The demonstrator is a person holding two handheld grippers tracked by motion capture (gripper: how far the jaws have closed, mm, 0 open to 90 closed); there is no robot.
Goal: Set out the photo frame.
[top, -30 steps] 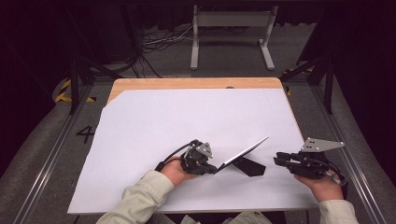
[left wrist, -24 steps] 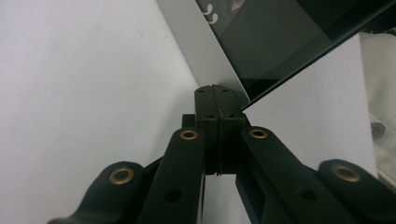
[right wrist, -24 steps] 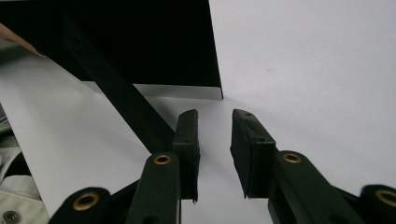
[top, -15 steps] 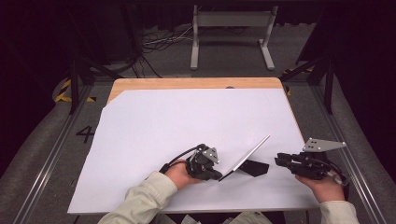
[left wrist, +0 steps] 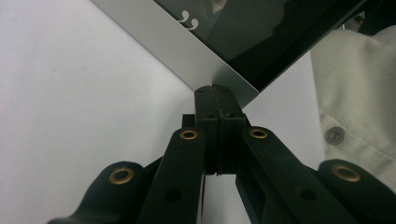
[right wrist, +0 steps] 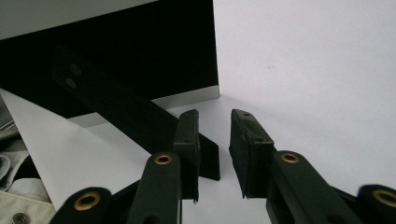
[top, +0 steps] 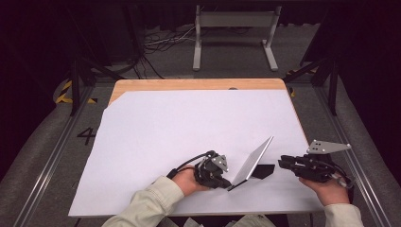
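Note:
A flat silver-edged frame (top: 253, 162) with a dark glass face (left wrist: 261, 42) stands tilted on the white table sheet (top: 179, 127), propped by a black strut (top: 263, 171) behind it. My left gripper (top: 228, 185) is shut on the frame's lower near corner; its pads (left wrist: 208, 107) meet at the silver edge (left wrist: 187, 51). My right gripper (top: 282, 163) rests to the right of the frame, open, pointing at its black back (right wrist: 140, 51). The strut (right wrist: 121, 112) runs down past the left fingertip of that gripper (right wrist: 212, 119), and nothing lies between the pads.
The white sheet covers a wooden tabletop (top: 189, 84) bordered by metal rails (top: 56, 156). A grey metal stand (top: 234, 33) and cables (top: 161, 45) lie on the floor beyond the far edge. A pale sleeve (left wrist: 359, 88) is close behind the frame.
My left gripper has slid right and toward the near edge, carrying the frame's lower corner with it; the frame now stands steeper. The right gripper has kept still.

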